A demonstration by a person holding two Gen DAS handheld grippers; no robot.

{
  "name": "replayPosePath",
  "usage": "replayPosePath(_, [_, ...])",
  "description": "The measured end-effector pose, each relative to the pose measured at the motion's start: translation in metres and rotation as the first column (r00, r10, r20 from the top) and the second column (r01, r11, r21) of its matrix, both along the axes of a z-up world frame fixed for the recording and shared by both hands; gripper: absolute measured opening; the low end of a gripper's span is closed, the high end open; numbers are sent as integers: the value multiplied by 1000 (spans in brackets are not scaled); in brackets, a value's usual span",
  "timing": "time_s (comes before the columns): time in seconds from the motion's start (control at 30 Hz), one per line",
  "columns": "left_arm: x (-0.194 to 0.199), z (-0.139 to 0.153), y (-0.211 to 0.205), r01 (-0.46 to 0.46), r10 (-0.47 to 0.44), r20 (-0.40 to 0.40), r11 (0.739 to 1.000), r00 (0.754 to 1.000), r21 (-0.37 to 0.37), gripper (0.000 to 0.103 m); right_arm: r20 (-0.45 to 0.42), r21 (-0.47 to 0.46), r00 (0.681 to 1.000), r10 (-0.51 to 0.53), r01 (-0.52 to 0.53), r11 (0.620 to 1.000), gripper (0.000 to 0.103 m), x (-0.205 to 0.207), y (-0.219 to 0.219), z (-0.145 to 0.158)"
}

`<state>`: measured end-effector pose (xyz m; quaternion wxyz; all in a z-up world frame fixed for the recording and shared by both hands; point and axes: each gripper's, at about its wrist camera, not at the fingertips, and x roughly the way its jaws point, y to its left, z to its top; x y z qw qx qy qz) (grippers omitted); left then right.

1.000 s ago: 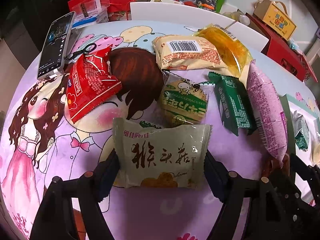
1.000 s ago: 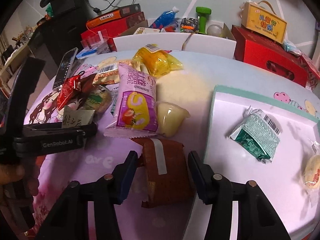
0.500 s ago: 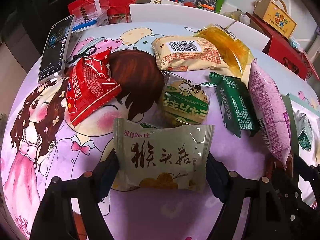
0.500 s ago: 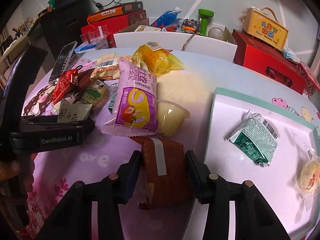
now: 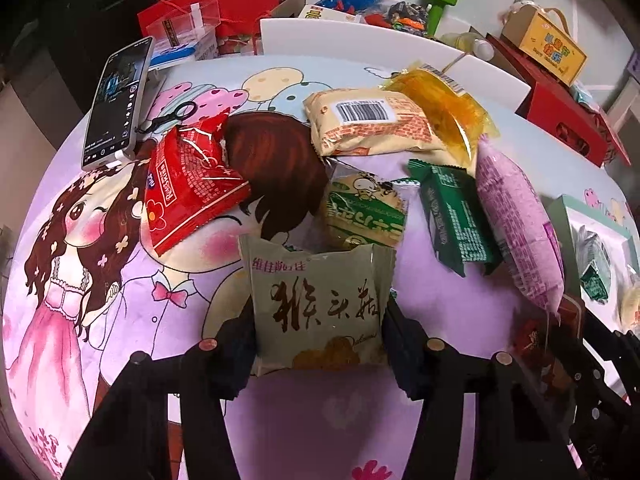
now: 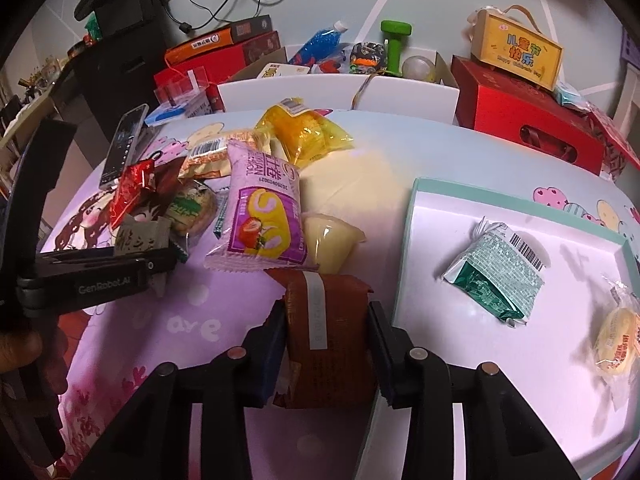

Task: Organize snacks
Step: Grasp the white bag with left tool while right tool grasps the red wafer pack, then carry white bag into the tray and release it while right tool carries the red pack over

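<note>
My left gripper point(image 5: 318, 340) points down at the cartoon-print table, its jaws closing. Both pads press the sides of a beige packet with brown characters point(image 5: 320, 300), which buckles between them. My right gripper point(image 6: 326, 332) is also closing, and its pads touch both sides of a brown packet with a grey strip point(image 6: 348, 320), right beside the tray's left rim point(image 6: 408, 240). In the white tray lie a green foil packet point(image 6: 496, 276) and a round yellow snack point(image 6: 616, 340).
Loose snacks crowd the table behind: red packet point(image 5: 188, 184), round green biscuit point(image 5: 364, 212), dark green packet point(image 5: 456, 216), pink roll-cake packet point(image 6: 264, 216), jelly cup point(image 6: 332, 240), yellow bag point(image 5: 444, 108), barcode packet point(image 5: 372, 124). A phone point(image 5: 116, 104) leans far left. Red boxes point(image 6: 528, 120) stand behind.
Both pairs of jaws have narrowed onto their packets. The beige packet is squeezed narrower than before, and the right pads now touch the brown packet. Neither hand has shifted.
</note>
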<state>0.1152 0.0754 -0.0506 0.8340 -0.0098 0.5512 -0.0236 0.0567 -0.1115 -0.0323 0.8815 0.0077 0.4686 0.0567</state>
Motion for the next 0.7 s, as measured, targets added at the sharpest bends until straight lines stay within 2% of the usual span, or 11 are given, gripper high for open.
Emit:
replayPosePath(0.13, [-4, 2, -1, 6, -6, 1, 1000, 1000, 2, 58, 15, 18, 1000, -1, 0, 1000, 42, -4, -2, 7])
replayPosePath(0.37, [-13, 21, -2, 11, -11, 49, 1000, 999, 1, 58, 63, 30, 998, -7, 5, 1000, 42, -12, -5, 24])
replayPosePath(0.7, [-19, 34, -9, 33, -34, 80, 999, 996, 10, 58, 70, 42, 997, -23, 20, 999, 42, -15, -12, 29])
